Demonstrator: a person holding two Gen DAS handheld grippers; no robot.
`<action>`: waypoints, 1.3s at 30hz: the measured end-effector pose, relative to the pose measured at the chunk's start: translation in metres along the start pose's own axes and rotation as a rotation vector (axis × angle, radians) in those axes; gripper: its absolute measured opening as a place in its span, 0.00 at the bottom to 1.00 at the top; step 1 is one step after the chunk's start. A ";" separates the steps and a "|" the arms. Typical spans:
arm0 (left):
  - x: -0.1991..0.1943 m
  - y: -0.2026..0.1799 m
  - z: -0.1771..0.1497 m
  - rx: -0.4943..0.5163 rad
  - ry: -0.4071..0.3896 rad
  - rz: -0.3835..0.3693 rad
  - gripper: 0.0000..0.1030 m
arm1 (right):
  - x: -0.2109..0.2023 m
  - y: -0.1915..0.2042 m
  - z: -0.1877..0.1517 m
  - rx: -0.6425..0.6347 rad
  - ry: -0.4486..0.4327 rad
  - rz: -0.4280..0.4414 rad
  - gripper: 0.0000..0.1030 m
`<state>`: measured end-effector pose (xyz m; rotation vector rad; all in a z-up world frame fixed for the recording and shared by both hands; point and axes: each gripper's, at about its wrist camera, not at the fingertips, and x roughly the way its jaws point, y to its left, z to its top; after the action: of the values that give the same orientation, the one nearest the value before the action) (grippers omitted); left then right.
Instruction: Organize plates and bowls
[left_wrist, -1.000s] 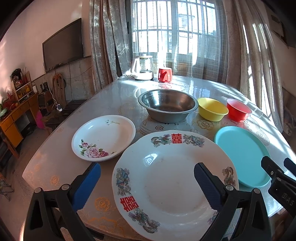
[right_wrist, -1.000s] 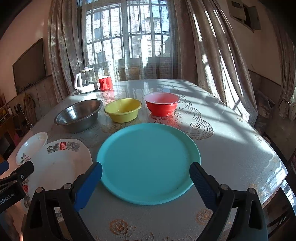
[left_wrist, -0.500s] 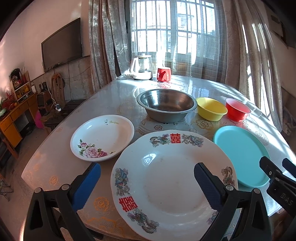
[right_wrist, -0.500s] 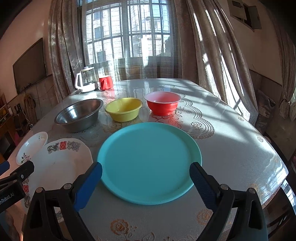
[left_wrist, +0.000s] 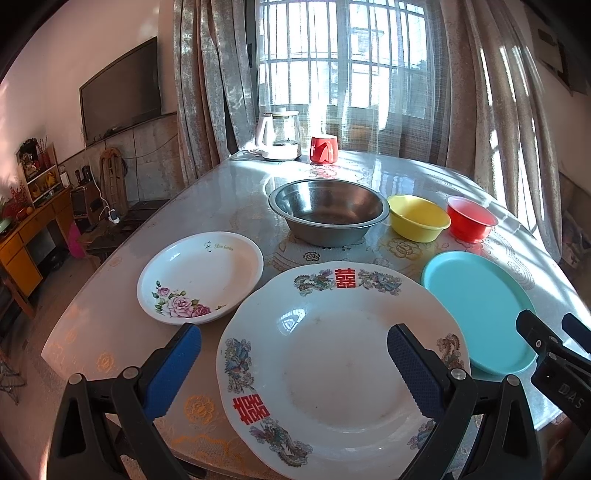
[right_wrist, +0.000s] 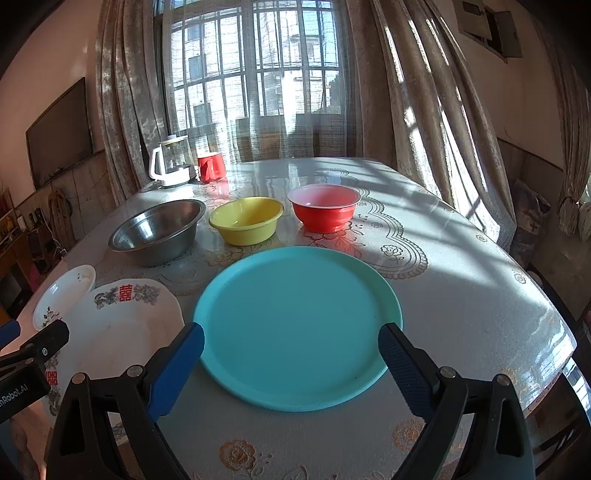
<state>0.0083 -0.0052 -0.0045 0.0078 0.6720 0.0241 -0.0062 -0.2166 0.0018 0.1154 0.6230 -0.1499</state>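
My left gripper (left_wrist: 293, 354) is open and empty above the near part of a large white plate with red characters (left_wrist: 332, 362). A smaller white rose plate (left_wrist: 201, 275) lies to its left. My right gripper (right_wrist: 291, 350) is open and empty above the near edge of a teal plate (right_wrist: 295, 325). Behind stand a steel bowl (left_wrist: 328, 210), a yellow bowl (left_wrist: 417, 218) and a red bowl (left_wrist: 471, 223). The same bowls show in the right wrist view: steel (right_wrist: 159, 230), yellow (right_wrist: 245, 219), red (right_wrist: 323, 206).
A white electric kettle (left_wrist: 279, 136) and a red mug (left_wrist: 324, 148) stand at the table's far end by the curtained window. The table (right_wrist: 461, 295) has a lace-patterned cover; its right edge and near edge are close. A cabinet and TV are at the left.
Both grippers have drifted slightly; the views shift a little toward the dishes. Nothing was taken hold of or moved.
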 end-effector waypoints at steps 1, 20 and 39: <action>0.000 0.000 0.000 0.001 0.000 -0.001 0.99 | 0.000 0.000 0.000 0.000 0.000 -0.001 0.94; 0.001 -0.009 0.002 0.026 0.005 -0.017 0.99 | 0.003 -0.013 -0.001 0.037 0.001 -0.010 0.94; 0.020 -0.038 0.025 0.122 0.130 -0.225 0.97 | 0.017 -0.083 0.003 0.202 0.055 -0.042 0.89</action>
<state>0.0404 -0.0423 0.0022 0.0479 0.8007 -0.2349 -0.0052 -0.3001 -0.0108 0.3023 0.6641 -0.2508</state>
